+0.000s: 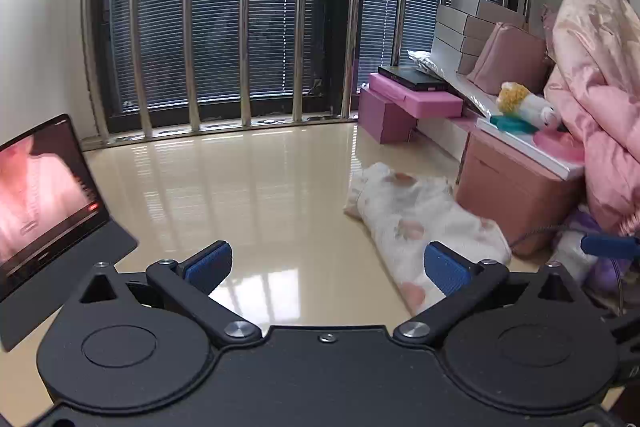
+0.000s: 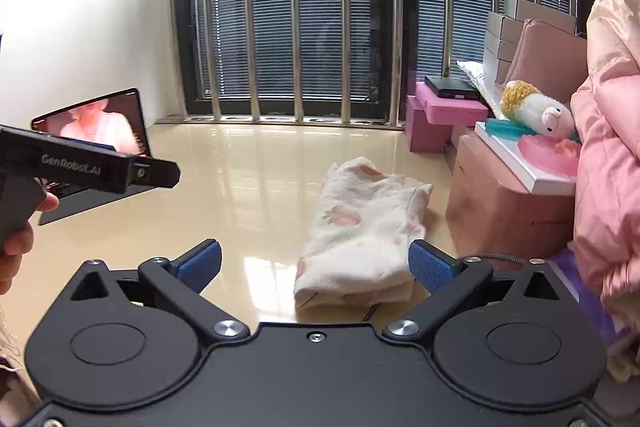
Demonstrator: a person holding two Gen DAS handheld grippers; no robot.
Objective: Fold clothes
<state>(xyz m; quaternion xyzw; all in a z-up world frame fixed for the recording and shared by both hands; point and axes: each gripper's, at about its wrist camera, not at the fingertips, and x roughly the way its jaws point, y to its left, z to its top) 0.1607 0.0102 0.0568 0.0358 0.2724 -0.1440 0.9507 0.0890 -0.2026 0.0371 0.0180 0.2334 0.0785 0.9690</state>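
Taking the folded white cloth with pink flowers (image 2: pixel 360 231) as the landmark and reading from left to right: far to its left, a tablet (image 1: pixel 44 195) stands propped on the glossy cream floor (image 1: pixel 224 187), well apart from the cloth. Next comes the left tongs (image 1: pixel 326 269), pads spread wide and holding nothing, hanging over bare floor with the cloth ahead and off to their right, so that only the right-hand pad (image 1: pixel 446 269) overlaps its near end in the left wrist view. In the right wrist view the left tool's black body (image 2: pixel 88 169) shows to the left of the cloth. The right tongs (image 2: pixel 314 267) are likewise spread and empty, and the cloth's near folded edge lies just ahead of them, between the pads but towards the right one. The cloth itself rests flat on the floor, a compact bundle whose long axis runs from that near edge away towards the window bars (image 2: pixel 304 27), leaning a little rightward. Right of the cloth and close beside it stands a pink box (image 2: pixel 504 215), with a plush toy (image 2: pixel 536 109) on the tray above it. My judgement is that the right tongs are the nearer and better aligned, and any further fold or lift would start from that near edge.
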